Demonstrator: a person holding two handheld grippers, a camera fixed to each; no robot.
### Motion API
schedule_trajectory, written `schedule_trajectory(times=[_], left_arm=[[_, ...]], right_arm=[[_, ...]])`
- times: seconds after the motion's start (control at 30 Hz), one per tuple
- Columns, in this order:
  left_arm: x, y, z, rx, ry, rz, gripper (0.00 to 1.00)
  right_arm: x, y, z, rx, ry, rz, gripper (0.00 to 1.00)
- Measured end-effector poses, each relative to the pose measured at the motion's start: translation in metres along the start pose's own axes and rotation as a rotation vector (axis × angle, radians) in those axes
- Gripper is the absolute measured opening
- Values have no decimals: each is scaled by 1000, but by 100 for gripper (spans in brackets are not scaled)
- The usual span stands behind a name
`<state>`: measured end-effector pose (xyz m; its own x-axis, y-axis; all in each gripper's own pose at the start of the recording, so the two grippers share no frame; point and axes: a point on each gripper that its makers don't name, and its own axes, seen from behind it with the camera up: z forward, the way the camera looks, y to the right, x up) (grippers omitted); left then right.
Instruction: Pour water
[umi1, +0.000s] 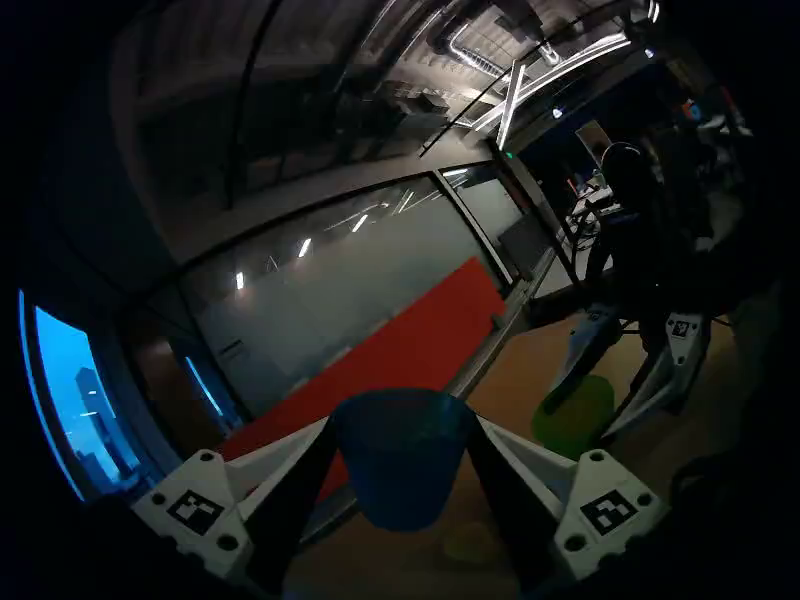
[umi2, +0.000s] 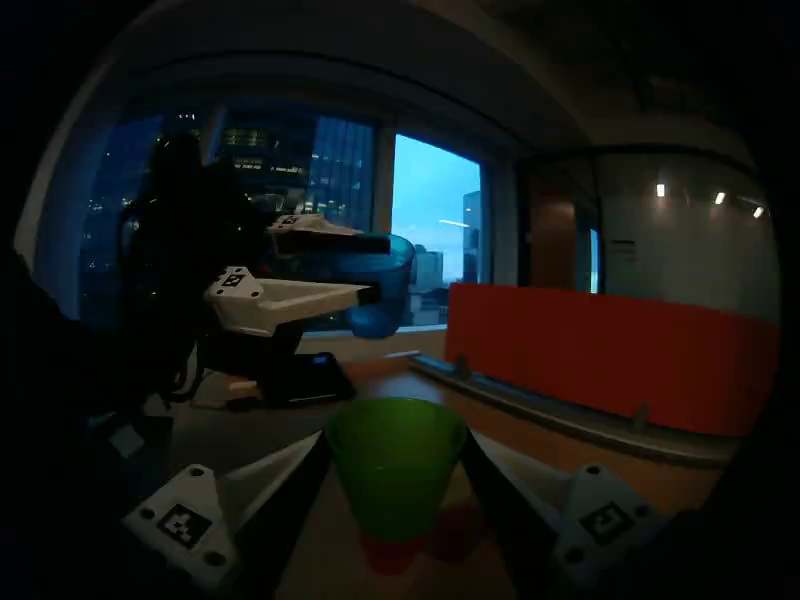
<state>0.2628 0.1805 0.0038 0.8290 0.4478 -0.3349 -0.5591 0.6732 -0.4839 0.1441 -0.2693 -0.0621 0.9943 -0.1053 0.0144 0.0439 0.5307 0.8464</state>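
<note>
There are two cups, one blue cup (umi1: 402, 470) and one green cup (umi2: 396, 475) (each at six o'clock), and two grippers: left gripper (umi1: 402, 432), right gripper (umi2: 396, 440).

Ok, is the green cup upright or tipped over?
Upright: the green cup sits in the right gripper, wide mouth on top, narrow base down.

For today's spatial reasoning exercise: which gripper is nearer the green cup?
Right. The right gripper holds the green cup between its fingers; the left gripper holds the blue cup some way off, apart from it.
</note>
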Motion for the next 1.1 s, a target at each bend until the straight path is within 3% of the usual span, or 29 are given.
schedule_trajectory(times=[0.77, 1.1], left_arm=[[38, 2, 4, 17, 20, 260, 88], [49, 5, 6, 12, 32, 331, 88]], right_arm=[[-6, -23, 8, 56, -15, -4, 92], [-9, -25, 11, 62, -18, -2, 92]])
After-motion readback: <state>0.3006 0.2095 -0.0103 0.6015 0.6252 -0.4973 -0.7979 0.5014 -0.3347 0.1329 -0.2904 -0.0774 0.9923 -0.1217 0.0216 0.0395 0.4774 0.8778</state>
